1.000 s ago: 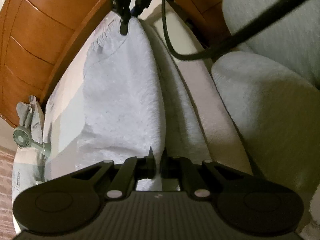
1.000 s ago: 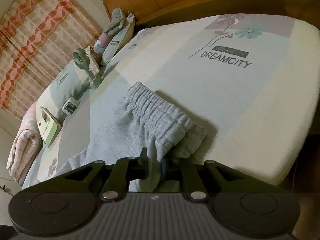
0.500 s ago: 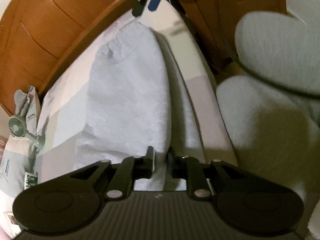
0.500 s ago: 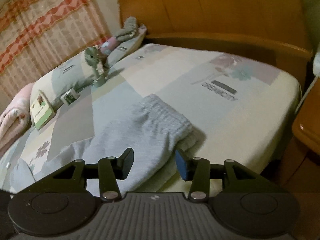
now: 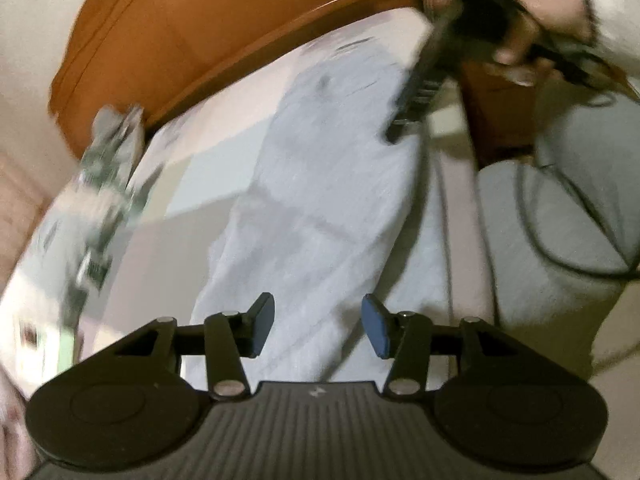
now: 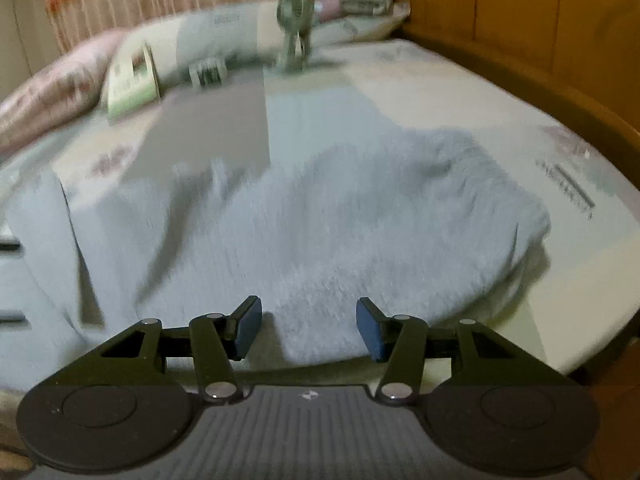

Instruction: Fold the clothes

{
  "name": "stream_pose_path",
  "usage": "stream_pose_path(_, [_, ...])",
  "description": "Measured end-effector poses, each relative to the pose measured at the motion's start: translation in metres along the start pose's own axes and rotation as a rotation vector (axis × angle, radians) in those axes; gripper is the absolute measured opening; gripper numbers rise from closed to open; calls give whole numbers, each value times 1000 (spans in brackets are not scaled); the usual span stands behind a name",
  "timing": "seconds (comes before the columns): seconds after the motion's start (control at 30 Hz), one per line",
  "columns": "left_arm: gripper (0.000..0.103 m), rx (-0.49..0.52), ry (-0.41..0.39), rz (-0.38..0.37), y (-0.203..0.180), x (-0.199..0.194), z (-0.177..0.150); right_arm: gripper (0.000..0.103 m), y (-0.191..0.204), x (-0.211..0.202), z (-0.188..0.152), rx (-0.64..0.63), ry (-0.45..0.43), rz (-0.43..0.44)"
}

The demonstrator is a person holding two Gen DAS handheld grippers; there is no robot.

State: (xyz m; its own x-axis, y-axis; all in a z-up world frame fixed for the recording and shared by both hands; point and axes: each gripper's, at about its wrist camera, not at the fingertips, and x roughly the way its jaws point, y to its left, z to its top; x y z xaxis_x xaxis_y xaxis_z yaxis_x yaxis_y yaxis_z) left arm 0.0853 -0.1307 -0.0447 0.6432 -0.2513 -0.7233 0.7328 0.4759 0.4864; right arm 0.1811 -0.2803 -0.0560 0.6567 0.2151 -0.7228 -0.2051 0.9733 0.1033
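left wrist view:
left gripper: its jaws are opening, pads apart and pressing on nothing; the cloth is lying under the gap, not pinched.
grey trousers: lying folded lengthwise on the bed, stretching from the gripper toward the wooden headboard, close to the bed's right edge.
right gripper: seen blurred at the top right, over the far end of the trousers, with a person's hand on it.
person's legs: in grey, just beside the bed's right edge.

right wrist view:
right gripper: its jaws are opening, blue pads apart, gripping nothing; the trousers' near edge is lying below the gap.
grey trousers: lying across the near part of the bed, the rounded end toward the right edge, the rest running to the left.
small fan: standing at the bed's far edge, by the pillows.
booklet: leaning at the far left side, blurred.
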Motion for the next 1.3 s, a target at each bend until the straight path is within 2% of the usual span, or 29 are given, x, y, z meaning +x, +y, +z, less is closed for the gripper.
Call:
stream_pose_path(0.17, [57,-174,73,11,14,17,-35,66,8,-9,-15,-78,22,-40])
stream_pose_path(0.3, [58,-282,148,9,21,33,-63,66,11,-18,-16,-61,35,-52])
stream_pose_path(0.33, [62,-307,161,6,23,37,-68,66,13,-21,-14,-52,29,-42])
stream_pose_path(0.4, [68,-359,145,6,30,35,-75,66,20,-27,-10,-44,15,1])
stream_pose_path(0.57, [68,-392,162,74,43,32,-87,75,48,-32,12,-55,-2,173])
stream_pose_path(0.77, [72,-459,189,144,59,28,-107,81,92,-8,39,-57,55,431])
stream_pose_path(0.83, [72,-505,193,143,67,27,-116,82,111,5,47,-79,85,490])
stream_pose_path(0.9, [73,-576,196,112,76,23,-125,84,131,19,53,-111,119,542])
stream_pose_path(0.97, [73,-625,205,91,82,21,-131,84,151,36,57,-152,158,574])
stream_pose_path(1.13, [75,-631,220,118,87,13,-139,84,182,78,62,-191,250,602])
stream_pose_path(1.3, [75,-719,205,87,96,6,-150,86,195,99,70,-184,280,638])
